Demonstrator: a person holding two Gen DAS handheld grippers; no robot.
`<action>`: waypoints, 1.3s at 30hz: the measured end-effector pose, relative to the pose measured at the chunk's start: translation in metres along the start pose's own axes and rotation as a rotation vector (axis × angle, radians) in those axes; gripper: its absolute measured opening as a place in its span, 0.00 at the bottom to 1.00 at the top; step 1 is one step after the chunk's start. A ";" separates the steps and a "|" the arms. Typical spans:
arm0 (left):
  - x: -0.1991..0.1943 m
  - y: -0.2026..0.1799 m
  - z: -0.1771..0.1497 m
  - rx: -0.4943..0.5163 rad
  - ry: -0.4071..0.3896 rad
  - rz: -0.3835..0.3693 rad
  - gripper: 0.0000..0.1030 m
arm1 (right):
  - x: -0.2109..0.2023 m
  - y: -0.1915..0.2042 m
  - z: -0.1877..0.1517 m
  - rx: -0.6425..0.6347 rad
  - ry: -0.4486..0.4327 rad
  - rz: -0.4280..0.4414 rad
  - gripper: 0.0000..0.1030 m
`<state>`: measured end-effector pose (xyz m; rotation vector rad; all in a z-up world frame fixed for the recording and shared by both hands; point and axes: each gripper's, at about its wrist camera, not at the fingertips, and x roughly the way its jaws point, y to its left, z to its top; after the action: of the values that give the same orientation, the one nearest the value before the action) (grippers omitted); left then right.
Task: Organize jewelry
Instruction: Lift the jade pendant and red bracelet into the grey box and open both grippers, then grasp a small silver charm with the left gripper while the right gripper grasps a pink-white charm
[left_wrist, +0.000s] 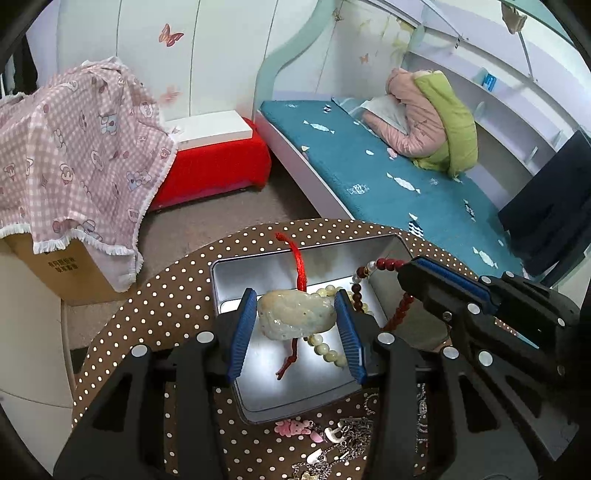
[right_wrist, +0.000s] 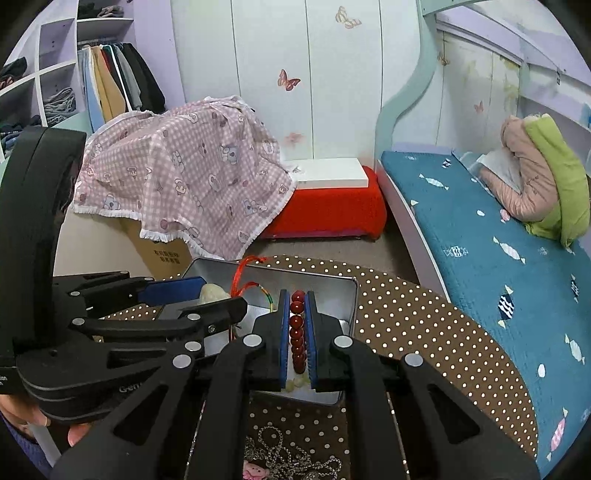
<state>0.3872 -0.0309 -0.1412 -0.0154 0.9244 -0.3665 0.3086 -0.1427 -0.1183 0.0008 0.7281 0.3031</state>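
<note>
Landmark: one open metal tin (left_wrist: 266, 402) on the polka-dot table (left_wrist: 166, 295).

Nearest, on the table just in front of the tin: one pink charm (left_wrist: 290, 428), and a tangle of silver chains (left_wrist: 351, 435), number cannot be told.

Over the tin, two grippers.

Left gripper (left_wrist: 298, 317): jaws about half spread, blue pads pressed on either side of one pale stone pendant (left_wrist: 295, 314), which hangs clear above the tin floor. One red cord (left_wrist: 300, 269) rises from the pendant's top toward the tin's far wall; a knotted red tail dangles below it.

Right gripper (right_wrist: 297, 325): jaws nearly closed, clenched on one strand of dark red beads (right_wrist: 297, 332). Seven or so red beads show in a row between the pads. From the left wrist view the strand loops out of that gripper over the tin's right side.

In the tin: one string of pale cream beads (left_wrist: 328, 350), under and to the right of the pendant.

Beyond the tin: one cardboard box (left_wrist: 70, 269) under a pink checked cloth (left_wrist: 81, 147), one red stool (left_wrist: 218, 166), one bed with a blue cover (left_wrist: 369, 162).
</note>
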 end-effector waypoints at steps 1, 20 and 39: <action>0.000 0.000 0.000 0.001 -0.001 0.002 0.44 | 0.001 0.000 0.000 0.001 0.002 0.001 0.07; -0.025 0.002 -0.009 -0.016 -0.022 0.013 0.51 | -0.004 -0.003 -0.007 0.047 0.029 0.080 0.12; -0.136 -0.019 -0.098 0.073 -0.233 0.109 0.85 | -0.106 0.002 -0.058 -0.024 -0.087 0.033 0.47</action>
<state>0.2304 0.0083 -0.0918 0.0584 0.6779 -0.2899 0.1953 -0.1756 -0.0915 0.0031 0.6387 0.3415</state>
